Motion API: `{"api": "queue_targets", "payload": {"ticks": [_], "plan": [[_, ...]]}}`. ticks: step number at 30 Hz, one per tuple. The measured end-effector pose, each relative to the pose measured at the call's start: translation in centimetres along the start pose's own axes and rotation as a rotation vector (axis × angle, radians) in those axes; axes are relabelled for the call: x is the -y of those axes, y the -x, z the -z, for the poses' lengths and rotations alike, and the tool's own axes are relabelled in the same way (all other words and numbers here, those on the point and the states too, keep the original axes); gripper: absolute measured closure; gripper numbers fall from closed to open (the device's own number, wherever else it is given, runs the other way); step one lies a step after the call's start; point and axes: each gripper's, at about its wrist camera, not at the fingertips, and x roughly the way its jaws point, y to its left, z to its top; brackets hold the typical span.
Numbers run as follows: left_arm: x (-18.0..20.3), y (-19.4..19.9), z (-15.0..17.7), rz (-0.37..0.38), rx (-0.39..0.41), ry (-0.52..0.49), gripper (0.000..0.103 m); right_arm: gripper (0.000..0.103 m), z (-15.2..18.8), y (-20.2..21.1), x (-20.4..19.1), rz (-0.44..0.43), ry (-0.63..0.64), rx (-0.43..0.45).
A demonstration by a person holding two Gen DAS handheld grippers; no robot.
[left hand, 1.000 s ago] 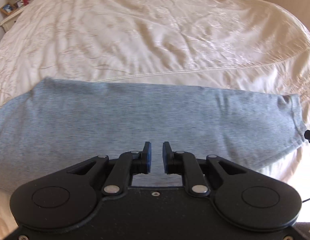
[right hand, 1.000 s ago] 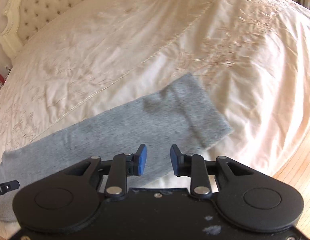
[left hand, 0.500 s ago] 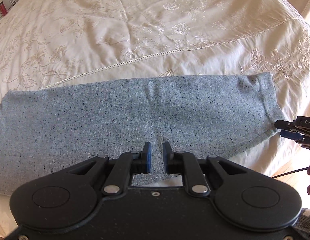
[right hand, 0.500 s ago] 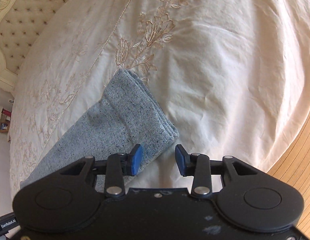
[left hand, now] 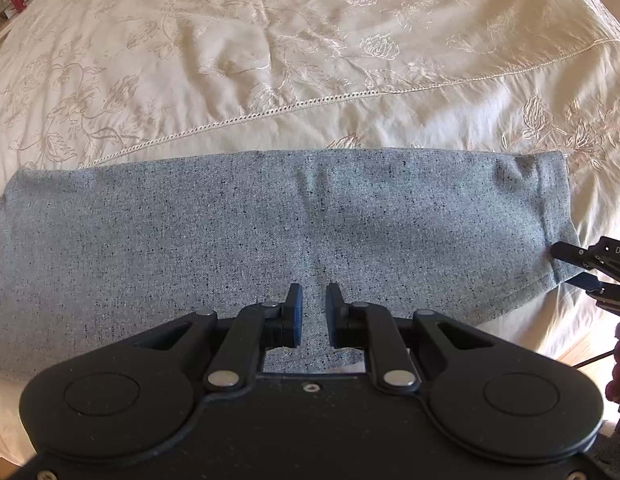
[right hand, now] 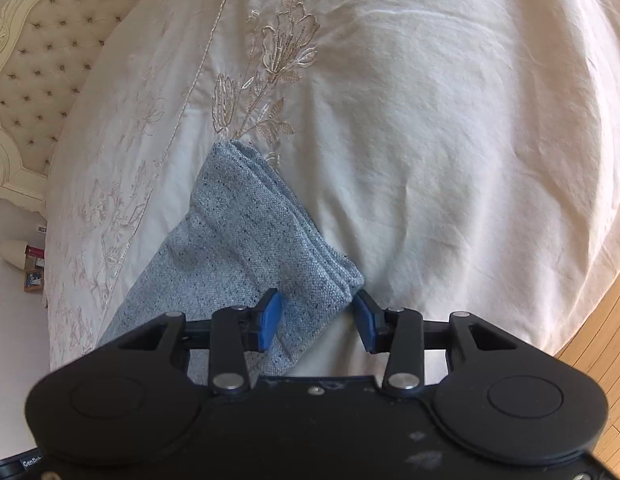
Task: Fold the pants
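The grey knit pants [left hand: 269, 232] lie flat in a long strip across the cream bedspread, legs stacked. My left gripper [left hand: 312, 316] hovers over the near edge at mid-length, jaws slightly apart and holding nothing. My right gripper [right hand: 317, 322] is open, its blue pads straddling the near corner of the leg-cuff end [right hand: 269, 248]; the cloth is between the pads but not pinched. The right gripper also shows in the left wrist view [left hand: 582, 268] at the pants' right end.
The embroidered cream bedspread [right hand: 430, 120] covers the bed. A tufted headboard [right hand: 41, 68] is at far left. Wooden floor [right hand: 598, 344] lies beyond the bed's right edge. A nightstand with small items [right hand: 29, 264] stands beside the bed.
Both grippers have dropped closer to the bed. The right one moved to the cuff end and opened wider around its corner. The left stayed over mid-length.
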Motion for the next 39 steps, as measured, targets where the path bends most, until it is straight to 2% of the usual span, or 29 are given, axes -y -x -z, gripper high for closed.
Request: {"api": "queue_targets", "payload": {"ticks": [1,2,4,8,11,14,17,21,25,28,31,34,39], "plan": [[0.3,-0.1,-0.2,0.006,0.001,-0.009,0.081,0.059,-0.4,0.0,-0.2,-0.003,0.008,-0.002],[0.6,-0.3,-0.6,0.012,0.003,-0.018,0.081,0.064,-0.9,-0.1,-0.8,-0.006,0.022,-0.008],[1.3,-0.7,-1.3,0.021,0.012,-0.037,0.081,0.093,-1.5,0.2,-2.1,-0.019,0.076,-0.004],[2.4,-2.6,-3.6,0.021,0.031,-0.058,0.082,0.092,-2.2,1.8,-4.5,-0.034,0.176,0.006],[2.1,-4.9,-5.7,-0.002,0.027,-0.018,0.081,0.092,-2.4,2.9,-5.9,-0.055,0.220,0.026],[1.3,-7.3,-7.3,-0.050,0.005,0.035,0.081,0.092,-2.7,3.8,-7.0,-0.080,0.235,0.037],[0.9,-10.0,-8.4,-0.058,-0.055,0.010,0.081,0.092,-2.7,4.7,-7.8,-0.092,0.261,0.041],[0.4,-8.3,-9.3,-0.035,-0.018,0.040,0.081,0.092,-2.6,5.3,-8.4,-0.095,0.281,0.041],[-0.9,-4.7,-8.0,-0.019,0.043,0.090,0.081,0.092,-2.4,5.5,-8.8,-0.099,0.292,0.041],[-1.1,-3.7,-5.6,-0.001,0.023,0.086,0.081,0.092,-2.4,5.5,-9.2,-0.105,0.294,0.045],[-0.9,-4.6,-3.4,-0.034,-0.017,0.062,0.081,0.092,-2.4,5.5,-9.6,-0.105,0.299,0.048],[-1.1,-6.5,-2.3,-0.027,-0.076,0.079,0.081,0.092,-2.3,5.7,-10.0,-0.103,0.306,0.053],[-0.8,-8.4,-2.7,-0.017,-0.095,0.009,0.085,0.092,-1.5,6.2,-11.4,-0.082,0.344,0.068]]}}
